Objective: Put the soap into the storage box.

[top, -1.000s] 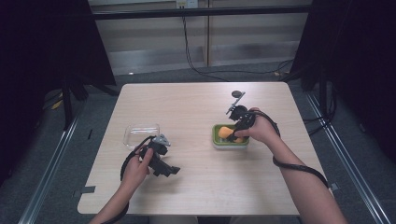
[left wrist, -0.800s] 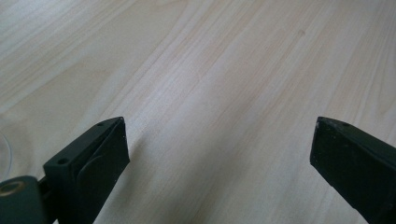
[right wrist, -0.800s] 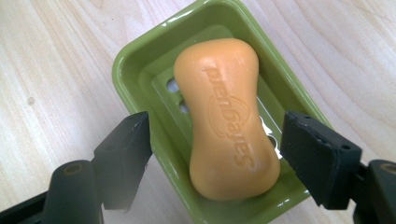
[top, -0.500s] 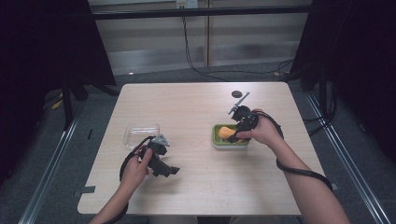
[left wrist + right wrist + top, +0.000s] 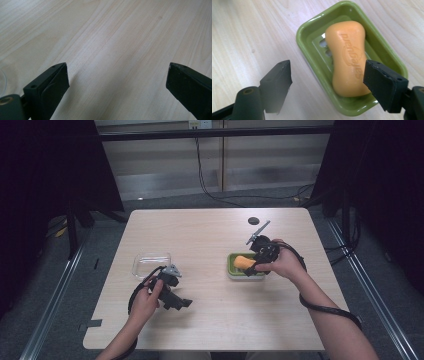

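An orange soap bar lies in a green soap dish at the table's right middle. My right gripper hovers just above it, open. Its jaws have just been opening; one jaw stands over bare table left of the dish, the other over the dish's right rim, and neither pad presses the soap. From above, the right gripper sits at the near side of the dish with the soap beside it. My left gripper rests low at the front left, open over bare wood.
A clear plastic container stands just beyond the left hand. A small black disc lies near the far edge of the table. Cables trail from both grippers off the near edge.
The right hand has shifted only slightly over the dish. The left hand and its gripper have stayed put.
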A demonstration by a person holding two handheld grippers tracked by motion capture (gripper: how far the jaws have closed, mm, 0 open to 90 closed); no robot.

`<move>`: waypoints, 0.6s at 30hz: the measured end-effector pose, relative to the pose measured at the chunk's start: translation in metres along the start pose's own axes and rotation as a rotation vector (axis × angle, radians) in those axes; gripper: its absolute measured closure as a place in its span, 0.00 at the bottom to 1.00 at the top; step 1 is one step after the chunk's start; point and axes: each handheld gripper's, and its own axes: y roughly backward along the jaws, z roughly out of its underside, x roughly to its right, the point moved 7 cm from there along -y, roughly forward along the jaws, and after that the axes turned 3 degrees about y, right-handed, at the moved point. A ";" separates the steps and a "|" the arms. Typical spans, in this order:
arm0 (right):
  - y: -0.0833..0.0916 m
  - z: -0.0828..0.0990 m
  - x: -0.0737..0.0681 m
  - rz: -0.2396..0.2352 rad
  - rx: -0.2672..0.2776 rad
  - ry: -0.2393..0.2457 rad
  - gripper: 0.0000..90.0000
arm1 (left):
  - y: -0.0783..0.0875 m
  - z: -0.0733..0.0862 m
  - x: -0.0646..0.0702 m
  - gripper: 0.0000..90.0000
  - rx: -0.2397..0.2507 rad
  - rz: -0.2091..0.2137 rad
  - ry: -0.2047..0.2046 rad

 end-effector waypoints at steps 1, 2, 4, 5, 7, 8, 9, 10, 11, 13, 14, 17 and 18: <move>0.000 0.000 -0.002 -0.005 0.004 -0.011 0.25 | 0.000 0.000 0.000 0.05 0.000 0.000 0.000; 0.001 0.001 -0.002 -0.005 0.004 -0.002 0.25 | 0.000 0.000 0.001 0.05 0.005 0.004 0.002; 0.001 0.003 -0.003 -0.005 0.002 0.002 0.25 | 0.000 -0.001 0.002 0.05 0.010 0.002 0.009; 0.001 0.003 -0.003 -0.005 0.002 0.002 0.25 | 0.000 -0.001 0.002 0.05 0.010 0.002 0.009; 0.002 0.004 -0.004 -0.006 0.005 0.002 0.24 | 0.000 -0.001 0.001 0.05 0.011 0.002 0.011; 0.003 0.005 -0.006 -0.004 0.004 -0.001 0.24 | 0.000 -0.001 0.001 0.05 0.014 0.004 0.010; 0.004 0.006 -0.006 -0.001 0.003 0.004 0.24 | 0.000 0.000 0.001 0.05 0.009 0.005 0.008; 0.005 0.006 -0.006 -0.004 0.007 0.005 0.24 | 0.000 -0.001 0.001 0.05 0.010 0.005 0.009; 0.006 0.006 -0.007 -0.003 0.010 0.000 0.24 | 0.000 -0.001 0.001 0.05 0.010 0.007 0.009; 0.006 0.007 -0.007 -0.002 0.014 0.003 0.24 | 0.000 -0.001 0.001 0.05 0.012 0.008 0.009; 0.008 0.008 -0.009 -0.002 0.014 0.008 0.24 | 0.000 -0.001 0.001 0.05 0.009 0.009 0.008; 0.009 0.010 -0.011 -0.005 0.019 0.010 0.24 | -0.001 -0.001 0.001 0.05 0.008 0.013 0.003; 0.009 0.010 -0.011 -0.005 0.019 0.010 0.24 | -0.001 -0.001 0.001 0.05 0.008 0.013 0.003</move>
